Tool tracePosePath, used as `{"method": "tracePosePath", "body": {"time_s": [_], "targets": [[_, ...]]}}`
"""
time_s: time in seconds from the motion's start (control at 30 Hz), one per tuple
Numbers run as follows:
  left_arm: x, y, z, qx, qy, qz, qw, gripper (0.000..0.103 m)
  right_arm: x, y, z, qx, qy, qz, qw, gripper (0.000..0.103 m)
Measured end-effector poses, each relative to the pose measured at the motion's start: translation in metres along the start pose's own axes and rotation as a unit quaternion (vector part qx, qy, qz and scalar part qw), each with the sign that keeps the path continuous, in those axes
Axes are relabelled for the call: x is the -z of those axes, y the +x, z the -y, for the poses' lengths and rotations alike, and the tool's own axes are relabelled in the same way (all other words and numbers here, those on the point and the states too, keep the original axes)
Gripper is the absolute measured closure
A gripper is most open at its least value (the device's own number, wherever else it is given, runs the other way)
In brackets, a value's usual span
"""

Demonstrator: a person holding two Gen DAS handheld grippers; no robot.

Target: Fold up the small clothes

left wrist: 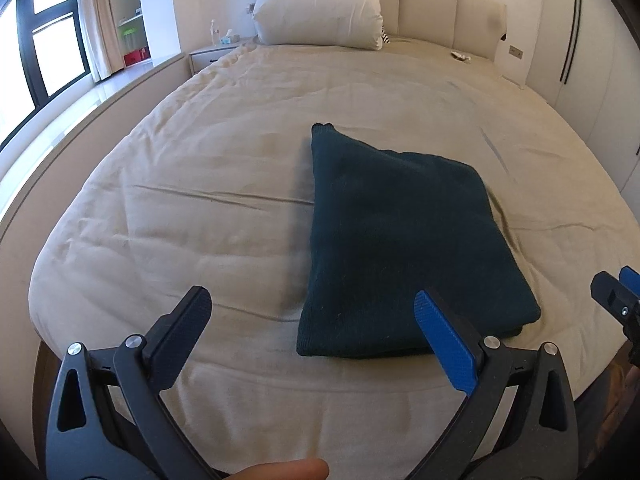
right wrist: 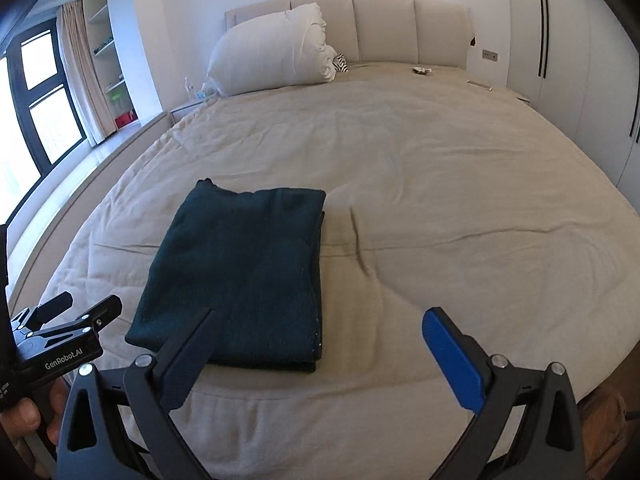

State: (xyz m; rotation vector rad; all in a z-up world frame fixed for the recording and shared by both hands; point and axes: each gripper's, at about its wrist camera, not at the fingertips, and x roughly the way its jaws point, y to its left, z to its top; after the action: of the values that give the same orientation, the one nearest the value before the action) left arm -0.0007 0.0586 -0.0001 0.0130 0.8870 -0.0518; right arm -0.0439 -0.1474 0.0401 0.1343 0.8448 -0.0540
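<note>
Both grippers, left gripper [left wrist: 312, 320] and right gripper [right wrist: 320, 332], gape wide and empty, so we'd square that folded dark green sweater [right wrist: 240, 276] gently.

sweater [left wrist: 392, 240]: dark knit, matt | bedcover [left wrist: 200, 184]: beige cloth, creased

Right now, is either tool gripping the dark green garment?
No, the folded dark green garment lies free on the bed, both jaws open.
</note>
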Motion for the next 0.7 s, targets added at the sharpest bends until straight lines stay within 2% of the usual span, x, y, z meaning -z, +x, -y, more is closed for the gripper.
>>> {"method": "tracePosePath", "body": {"time_s": [0.7], "targets": [[0.0013,0.0074,-0.0017,0.0,0.002,-0.005,1.0,0.0,0.004,0.0049,0.0011,-0.006,-0.006,-0.018,1.0,0.0]]}}
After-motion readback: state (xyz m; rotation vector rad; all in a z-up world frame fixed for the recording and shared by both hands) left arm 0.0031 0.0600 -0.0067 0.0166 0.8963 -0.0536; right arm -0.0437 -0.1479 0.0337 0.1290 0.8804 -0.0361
